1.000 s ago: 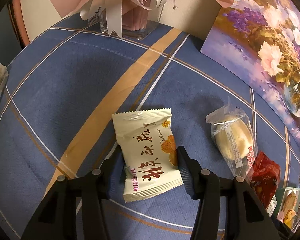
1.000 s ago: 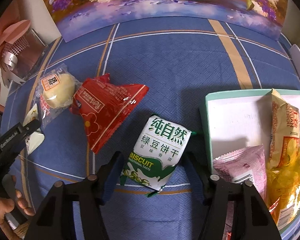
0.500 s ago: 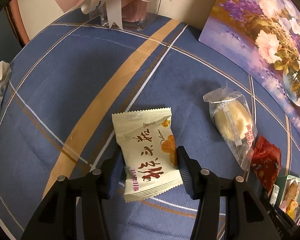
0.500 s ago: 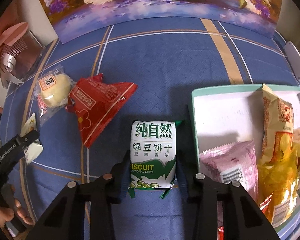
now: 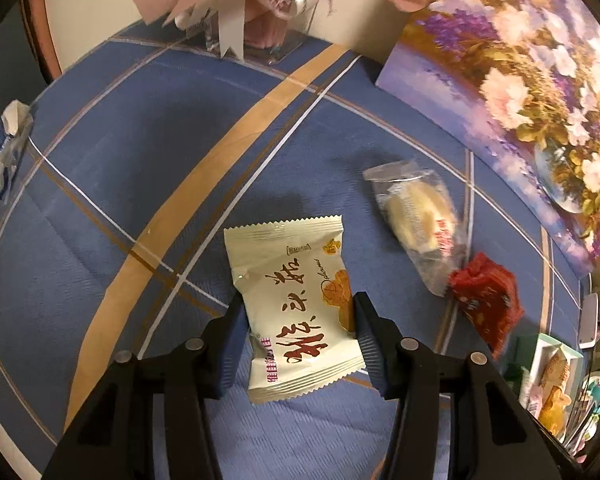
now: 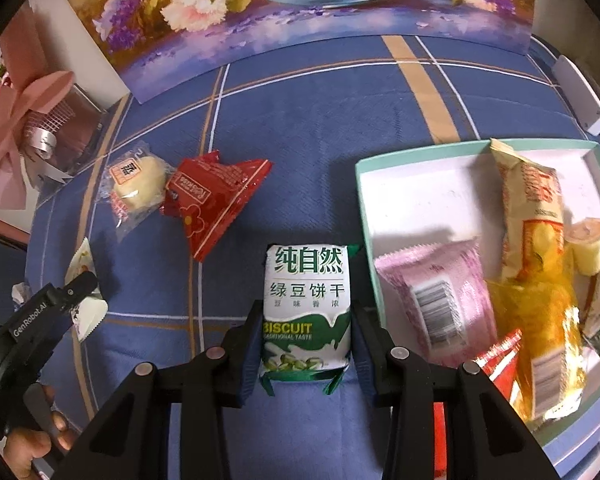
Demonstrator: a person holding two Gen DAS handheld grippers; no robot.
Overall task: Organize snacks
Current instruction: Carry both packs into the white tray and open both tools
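- Done so far, as I judge it: the box (image 6: 364,184) at the right of the cloth (image 6: 320,128) already holds several snacks: a pink pack (image 6: 440,300), a tall cream pack (image 6: 528,208), a yellow bag (image 6: 548,332), a small cup (image 6: 588,244) and a red pack (image 6: 500,364) at its near edge.
- Its far-left part shows bare white floor, so there looks to be room for more.
- The right gripper (image 6: 305,344) has its jaws pressed to both sides of the green biscuit pack (image 6: 306,304), just left of the box wall; whether the pack is lifted off the cloth I cannot tell.
- The left gripper (image 5: 298,336) has its jaws against the sides of the cream pack (image 5: 296,312); the wrapper dents a little at the left jaw, so it looks gripped. It sits near the middle-left of the cloth, well apart from the box.
- Left on the cloth: a clear-wrapped bun (image 6: 136,184) and a red triangle pack (image 6: 208,204) touching it, both at the left, farther off than the grippers.
- A crumpled blue-white wrapper (image 5: 0,152) lies at the far left edge; whether it counts as a snack is unclear.
- My estimate: about halfway. Two packs are in the grippers and not yet in the box, and two more are untouched.
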